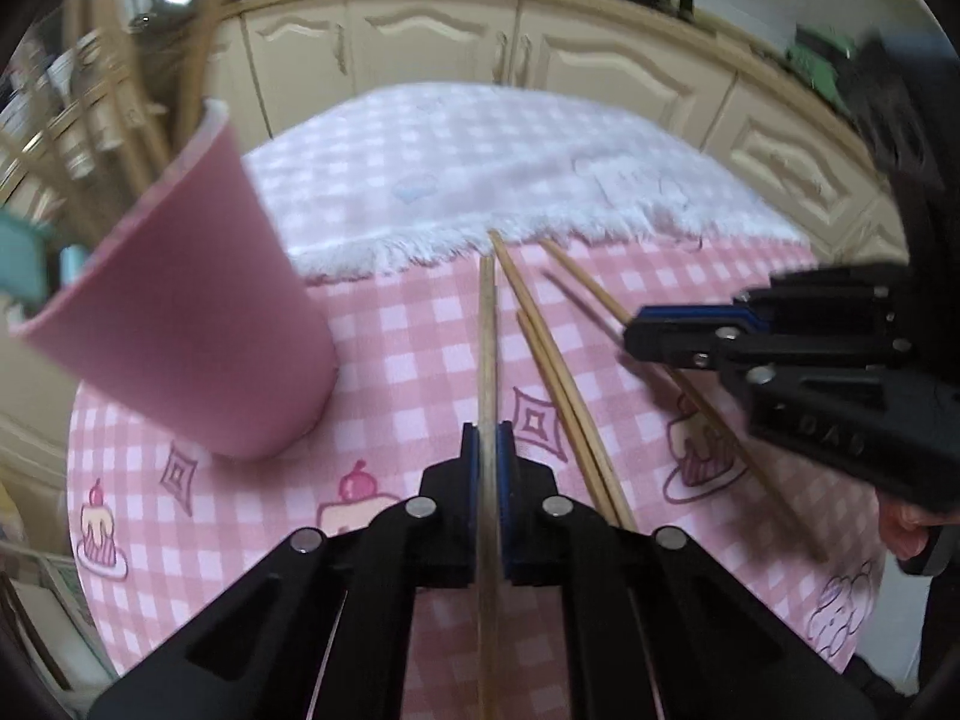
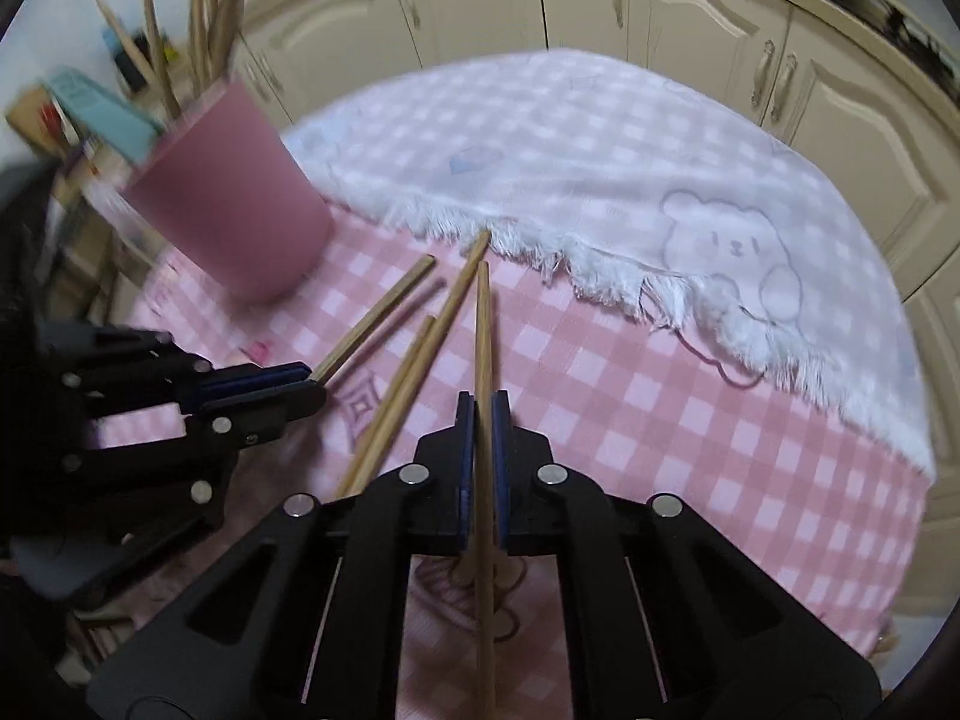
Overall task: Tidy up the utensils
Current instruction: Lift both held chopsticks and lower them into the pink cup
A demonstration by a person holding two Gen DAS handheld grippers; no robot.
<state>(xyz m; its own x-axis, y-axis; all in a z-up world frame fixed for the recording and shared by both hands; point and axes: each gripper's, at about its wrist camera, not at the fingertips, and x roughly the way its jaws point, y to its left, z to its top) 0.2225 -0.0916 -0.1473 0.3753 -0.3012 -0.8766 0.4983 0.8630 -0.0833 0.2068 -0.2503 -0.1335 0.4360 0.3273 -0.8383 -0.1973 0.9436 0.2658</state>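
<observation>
Cream cabinet doors (image 2: pixel 708 18) with arched panels and metal handles (image 2: pixel 774 84) along the back. Round table under a pink checked cloth (image 2: pixel 690 420), with a white fringed towel (image 2: pixel 588 150) across the far half.

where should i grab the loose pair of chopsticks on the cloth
Take the loose pair around mid-length, coming down from above with the jaws across the sticks. They lie flat, side by side and touching, so one pinch could catch both. Both the left gripper and right gripper already hold a chopstick.
</observation>
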